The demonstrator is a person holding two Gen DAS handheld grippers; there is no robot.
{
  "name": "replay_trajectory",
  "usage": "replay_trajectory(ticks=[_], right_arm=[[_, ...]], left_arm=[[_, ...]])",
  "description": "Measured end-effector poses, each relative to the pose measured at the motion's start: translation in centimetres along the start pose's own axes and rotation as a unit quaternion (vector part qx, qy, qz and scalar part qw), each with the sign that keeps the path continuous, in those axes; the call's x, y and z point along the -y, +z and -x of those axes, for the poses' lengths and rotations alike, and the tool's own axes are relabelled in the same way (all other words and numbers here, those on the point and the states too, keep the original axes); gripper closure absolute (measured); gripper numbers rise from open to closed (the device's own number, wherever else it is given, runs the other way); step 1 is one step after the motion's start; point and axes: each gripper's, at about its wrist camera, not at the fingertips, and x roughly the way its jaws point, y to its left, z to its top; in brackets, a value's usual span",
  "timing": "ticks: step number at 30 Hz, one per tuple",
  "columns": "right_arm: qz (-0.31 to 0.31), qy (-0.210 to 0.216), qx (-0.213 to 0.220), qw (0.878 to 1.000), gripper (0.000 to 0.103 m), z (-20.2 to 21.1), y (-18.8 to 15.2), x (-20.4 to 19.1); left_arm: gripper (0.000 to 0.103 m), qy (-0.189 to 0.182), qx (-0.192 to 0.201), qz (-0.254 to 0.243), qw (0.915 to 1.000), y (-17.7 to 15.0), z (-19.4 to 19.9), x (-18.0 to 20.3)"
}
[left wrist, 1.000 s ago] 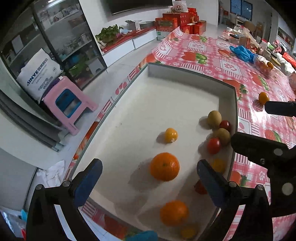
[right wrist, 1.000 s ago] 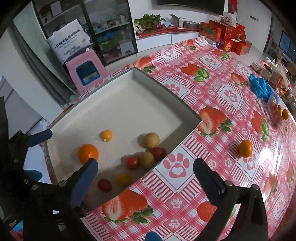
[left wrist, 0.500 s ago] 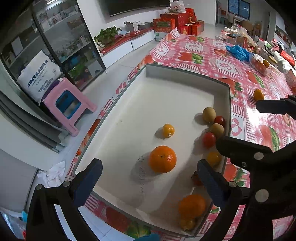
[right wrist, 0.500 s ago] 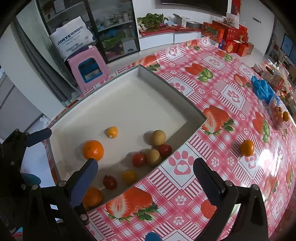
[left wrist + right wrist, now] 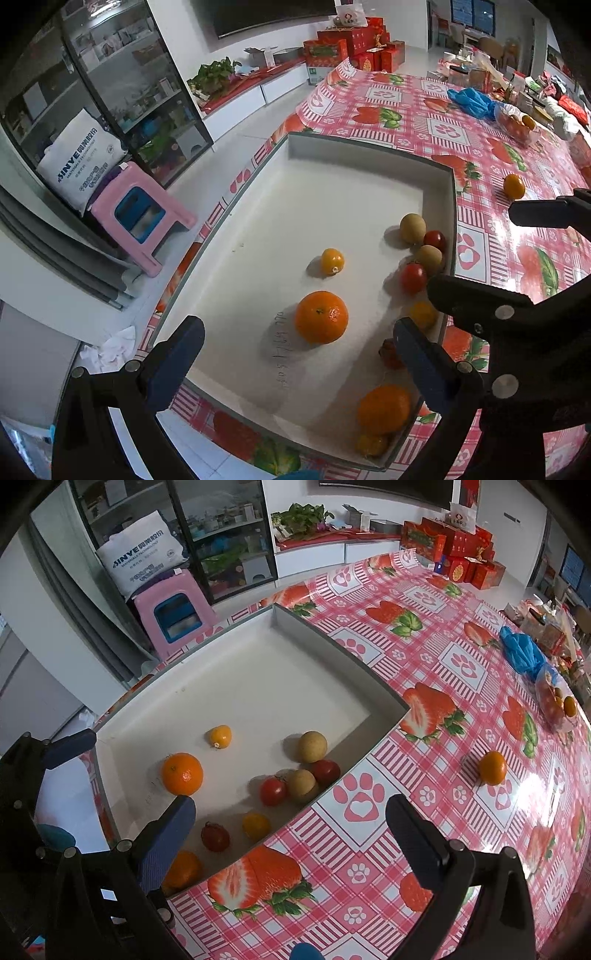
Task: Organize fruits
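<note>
Both tongs are spread wide and grip nothing: the left gripper (image 5: 295, 354) hangs above the near end of the tray (image 5: 369, 144), and the right gripper (image 5: 291, 834) hangs above the tablecloth (image 5: 424, 657) just outside the tray's long wall. The tray is shallow, grey-walled and white-floored, and it holds the collected fruit. Count from the near end: one orange (image 5: 384, 408) in the near corner with one small yellow fruit (image 5: 371, 445) touching it; one dark red tomato (image 5: 215, 836) and one yellow tomato (image 5: 256, 826) beside the wall; one large orange (image 5: 321, 316), glossy and round with a small stem scar on top, standing apart on the open floor; one red tomato (image 5: 413, 277) touching a tan-brown round fruit (image 5: 428, 258); a second red tomato (image 5: 434, 240) and a second tan-brown fruit (image 5: 412, 228) behind those; and one small yellow-orange fruit (image 5: 332, 261) alone near the centre. Total in the tray: ten pieces. One further orange fruit (image 5: 492, 768) lies on the tablecloth, well apart from the tray. Farther back, a clear bag (image 5: 556, 701) on the table contains more fruit; their number cannot be determined. One blue plastic bag (image 5: 522, 651) lies beyond it. On the floor past the table stands one pink stool (image 5: 173, 609).
</note>
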Motion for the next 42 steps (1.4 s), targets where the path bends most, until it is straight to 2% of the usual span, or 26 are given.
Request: replay_trajectory(ticks=[42], right_arm=[[-0.005,-0.003,-0.002,1.000,0.000,-0.12,-0.11,0.30]], left_arm=[[0.000,0.006,0.000,-0.006,1.0000,-0.27,0.08,0.02]])
